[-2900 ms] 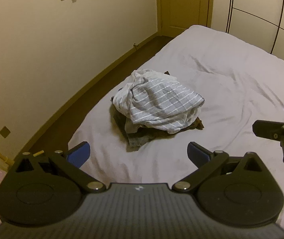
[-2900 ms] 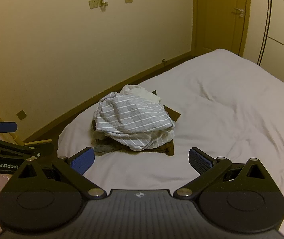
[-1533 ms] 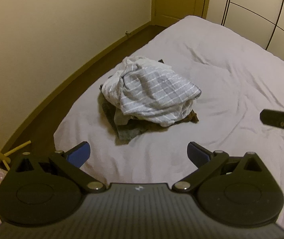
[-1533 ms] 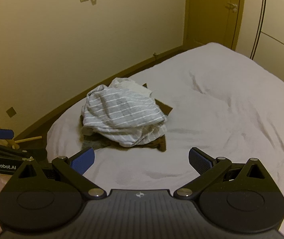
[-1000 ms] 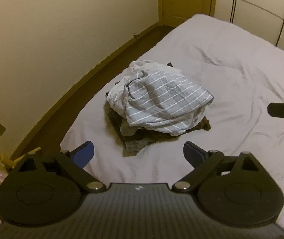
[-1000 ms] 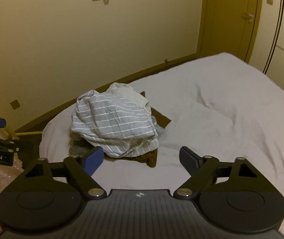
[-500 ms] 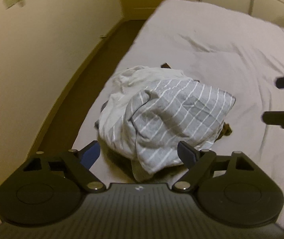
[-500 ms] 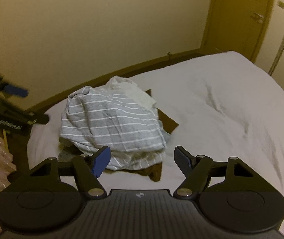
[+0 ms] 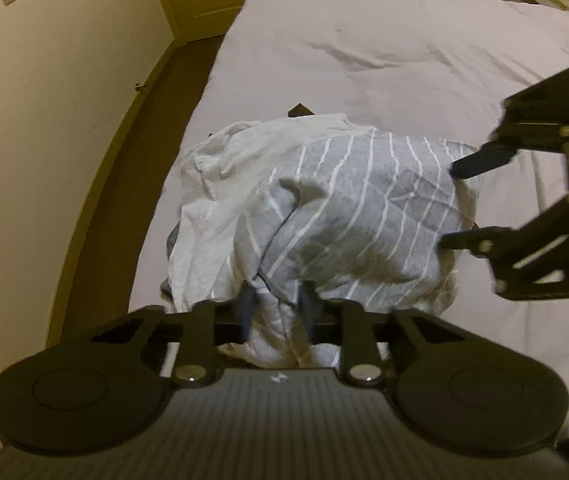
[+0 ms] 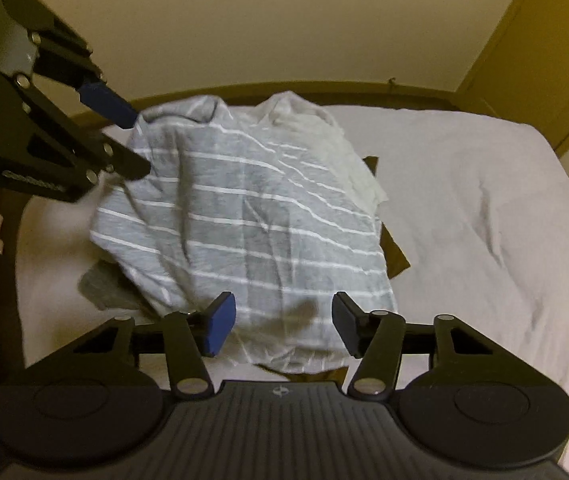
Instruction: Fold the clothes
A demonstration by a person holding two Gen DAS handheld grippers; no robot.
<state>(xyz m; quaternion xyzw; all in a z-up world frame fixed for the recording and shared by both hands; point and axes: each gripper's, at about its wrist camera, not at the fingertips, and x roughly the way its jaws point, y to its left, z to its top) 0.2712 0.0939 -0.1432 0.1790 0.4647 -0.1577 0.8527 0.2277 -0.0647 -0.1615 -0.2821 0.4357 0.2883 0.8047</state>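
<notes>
Both grippers have dropped from above the bed point(image 9: 384, 40) onto the pile of clothes point(image 10: 252, 216) lying near its corner. Left gripper point(image 9: 277, 304): jaws have just been closing and now pinch a fold of the grey striped shirt point(image 9: 364, 208) at the pile's near edge. Right gripper point(image 10: 280, 324): jaws have just been narrowing yet remain apart, straddling the shirt's opposite edge without pressing it. Darker garments lie beneath the shirt.

Left tool point(image 9: 275, 306) tilted steeply downward, jaws just closed narrow and pinching a fold of cloth, right tool point(image 10: 282, 326) also angled down, jaws half apart after narrowing, pads straddling fabric
</notes>
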